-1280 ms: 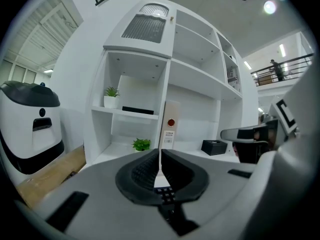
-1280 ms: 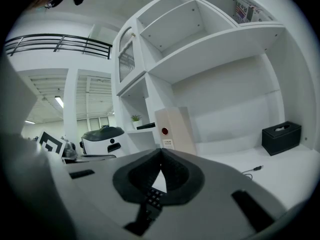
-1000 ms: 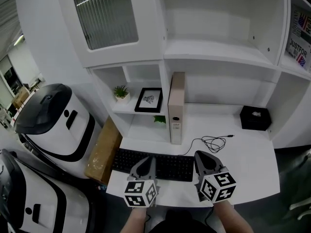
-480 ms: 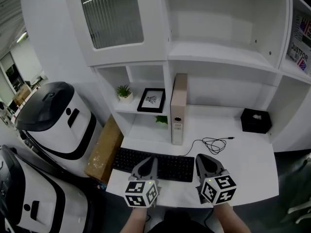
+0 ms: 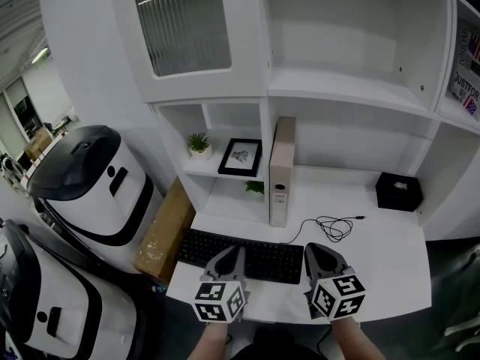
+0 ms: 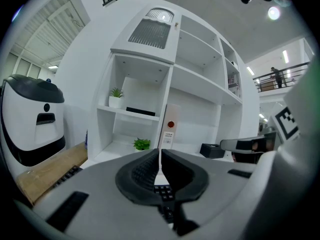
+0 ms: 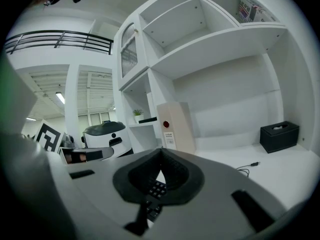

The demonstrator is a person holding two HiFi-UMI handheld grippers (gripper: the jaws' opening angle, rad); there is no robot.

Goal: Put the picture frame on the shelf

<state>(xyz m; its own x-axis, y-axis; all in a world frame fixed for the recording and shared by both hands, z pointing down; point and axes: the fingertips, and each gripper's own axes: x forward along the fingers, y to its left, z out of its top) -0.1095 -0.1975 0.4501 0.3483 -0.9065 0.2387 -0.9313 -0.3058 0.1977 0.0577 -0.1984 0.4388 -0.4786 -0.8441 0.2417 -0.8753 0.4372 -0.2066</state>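
Sitting on the shelf [image 5: 210, 164], the frame [image 5: 241, 157] lies ahead and up-left of both grippers — left gripper [image 5: 227, 255] is nearer than right gripper [image 5: 321, 253], both pinched shut with nothing in them.

We are holding one two-jaw gripper in each hand, low before our body, side by side. Our left gripper [image 5: 231, 252] is pointing forward and slightly downward, jaws pressed together, nothing between them. Our right gripper [image 5: 319, 250] is pointing likewise, jaws closed and empty. Our forearms [image 5: 212, 342] are showing behind the marker cubes [image 5: 219, 301].
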